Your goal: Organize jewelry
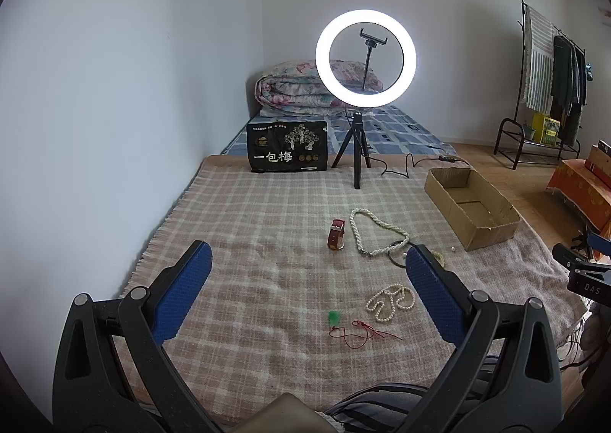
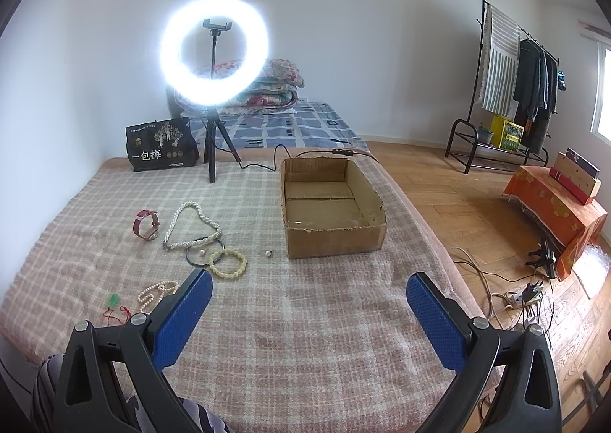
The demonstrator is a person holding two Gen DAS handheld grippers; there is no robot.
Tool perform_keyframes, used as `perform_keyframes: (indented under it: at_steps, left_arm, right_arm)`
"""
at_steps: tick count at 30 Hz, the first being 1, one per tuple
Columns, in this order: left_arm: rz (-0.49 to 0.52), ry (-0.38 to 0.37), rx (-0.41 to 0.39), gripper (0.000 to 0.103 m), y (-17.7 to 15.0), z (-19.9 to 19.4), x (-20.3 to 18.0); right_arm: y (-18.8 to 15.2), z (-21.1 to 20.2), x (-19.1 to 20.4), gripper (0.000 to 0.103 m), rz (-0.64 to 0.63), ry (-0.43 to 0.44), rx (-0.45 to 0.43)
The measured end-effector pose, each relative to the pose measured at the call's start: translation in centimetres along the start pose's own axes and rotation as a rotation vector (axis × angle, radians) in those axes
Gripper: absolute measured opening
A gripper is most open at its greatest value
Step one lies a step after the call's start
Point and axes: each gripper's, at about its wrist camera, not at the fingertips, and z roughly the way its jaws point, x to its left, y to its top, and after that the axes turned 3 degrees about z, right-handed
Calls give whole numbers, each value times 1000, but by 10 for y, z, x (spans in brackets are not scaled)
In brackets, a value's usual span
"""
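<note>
Jewelry lies scattered on the pink-and-cream checked blanket (image 2: 305,318) in front of you, none of it in the open brown cardboard box (image 2: 332,238), which looks empty. Your left gripper (image 1: 308,293) hangs over the near blanket, jaws spread wide, nothing between the blue pads. Your right gripper (image 2: 309,312) is likewise wide open and empty, pointing toward the box.

Farthest from you: red leather-strap watch (image 2: 146,224) standing on its edge, just beside the twisted white pearl necklace (image 2: 193,226). At that necklace's clasp end, a thin black ring-shaped bangle (image 2: 193,259) overlaps a pale yellow beaded bracelet (image 2: 228,263); a small white pearl (image 2: 202,252) sits inside the bangle. Single pearl earring (image 2: 269,253) lies alone between bracelet and box, near the box front wall.

Closest to you: small-bead cream pearl strand (image 1: 389,301), bunched in loops, and the green pendant on red cord (image 1: 335,319) just beside it. In the right wrist view the strand is partly behind your left finger.

Lit ring light on black tripod (image 2: 212,51) stands at the blanket's far edge, black printed bag (image 2: 160,146) beside it.
</note>
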Motion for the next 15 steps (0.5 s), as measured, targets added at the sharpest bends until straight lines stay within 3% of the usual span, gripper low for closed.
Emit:
perform_keyframes:
  at_steps: [15]
  left_arm:
    - [-6,-2,-2,103,2,-3,-2]
  right_arm:
    - [2,0,2,103,-4,7,-4]
